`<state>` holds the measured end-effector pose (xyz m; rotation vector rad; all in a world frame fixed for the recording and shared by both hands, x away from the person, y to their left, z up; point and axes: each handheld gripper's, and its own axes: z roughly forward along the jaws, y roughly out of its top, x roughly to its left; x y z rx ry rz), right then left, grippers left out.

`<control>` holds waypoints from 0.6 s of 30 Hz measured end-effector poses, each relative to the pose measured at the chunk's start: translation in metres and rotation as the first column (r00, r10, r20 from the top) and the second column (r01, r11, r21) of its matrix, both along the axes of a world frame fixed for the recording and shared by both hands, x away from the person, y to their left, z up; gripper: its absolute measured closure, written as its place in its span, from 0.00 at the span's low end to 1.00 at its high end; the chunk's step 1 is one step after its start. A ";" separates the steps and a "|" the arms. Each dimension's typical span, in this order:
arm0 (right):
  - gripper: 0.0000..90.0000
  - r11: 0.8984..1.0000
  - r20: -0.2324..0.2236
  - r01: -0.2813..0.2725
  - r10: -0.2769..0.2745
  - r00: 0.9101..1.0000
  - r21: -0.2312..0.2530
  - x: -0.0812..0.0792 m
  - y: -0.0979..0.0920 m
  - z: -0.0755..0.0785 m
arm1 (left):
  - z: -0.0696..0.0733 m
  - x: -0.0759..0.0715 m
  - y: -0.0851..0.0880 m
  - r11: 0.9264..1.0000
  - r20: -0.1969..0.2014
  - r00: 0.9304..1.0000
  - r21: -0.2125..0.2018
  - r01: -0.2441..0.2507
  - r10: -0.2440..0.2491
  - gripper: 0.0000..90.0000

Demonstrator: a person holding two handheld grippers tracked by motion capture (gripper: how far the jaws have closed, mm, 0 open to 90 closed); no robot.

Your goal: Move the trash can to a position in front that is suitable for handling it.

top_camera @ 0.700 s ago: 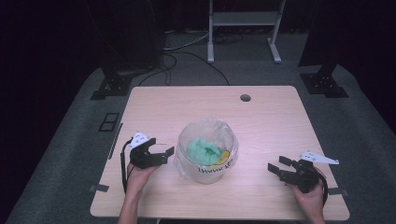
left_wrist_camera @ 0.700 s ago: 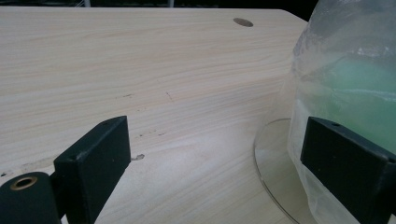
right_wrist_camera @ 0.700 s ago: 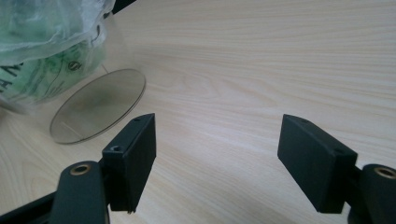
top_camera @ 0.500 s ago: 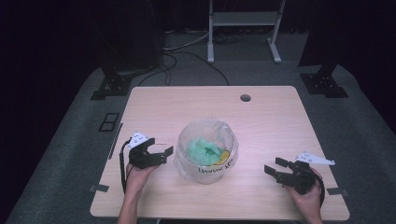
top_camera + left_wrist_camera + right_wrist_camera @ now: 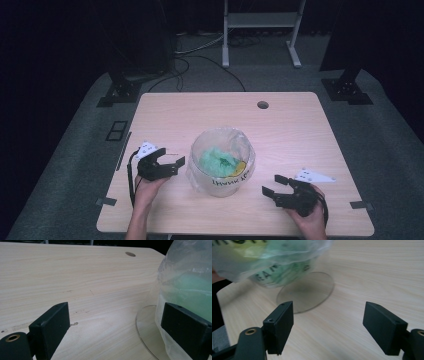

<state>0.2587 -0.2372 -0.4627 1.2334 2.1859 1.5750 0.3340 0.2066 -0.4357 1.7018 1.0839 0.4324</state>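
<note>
Bag (image 5: 222,161) of clear plastic stands at the middle of the table (image 5: 290,125), just nearer the person than its centre, holding green stuff (image 5: 216,159) and a bit of yellow, with dark lettering on its near side. In the right gripper view the bag (image 5: 269,262) sits on a clear round disc (image 5: 305,292).

Left gripper (image 5: 172,161) lies just left of the bag, jaws spread wide with nothing pinched; in the left gripper view its right jaw stands in front of the bag's wall (image 5: 187,282), whether touching I cannot tell. Against the earlier 2 frames it has kept its place beside the bag.

Right gripper (image 5: 272,186) rests right of the bag and nearer the table's front edge, jaws spread and empty, pointing toward the bag; in the right gripper view (image 5: 328,325) only bare wood lies between the jaws. Compared with the earlier frames it has shifted in toward the bag, away from the table's right edge.
</note>
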 end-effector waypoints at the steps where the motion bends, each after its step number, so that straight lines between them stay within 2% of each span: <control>1: 0.25 1.000 -0.004 -0.009 0.009 1.000 0.001 -0.001 0.006 0.000 | 0.000 0.000 0.001 1.000 0.001 1.000 0.002 -0.002 0.002 0.08; 7: 0.24 0.997 -0.002 -0.077 0.077 0.997 -0.023 -0.006 0.037 -0.003 | 0.001 0.000 0.003 1.000 0.004 1.000 -0.002 -0.004 0.004 0.08; 9: 0.24 0.996 0.000 -0.079 0.079 0.997 -0.037 -0.006 0.044 -0.004 | 0.001 0.000 0.003 1.000 0.003 1.000 -0.004 -0.006 0.006 0.08; 18: 0.22 0.996 0.001 -0.083 0.084 0.997 -0.043 0.000 0.068 -0.004 | 0.001 0.000 0.007 1.000 0.005 1.000 -0.011 -0.013 0.013 0.08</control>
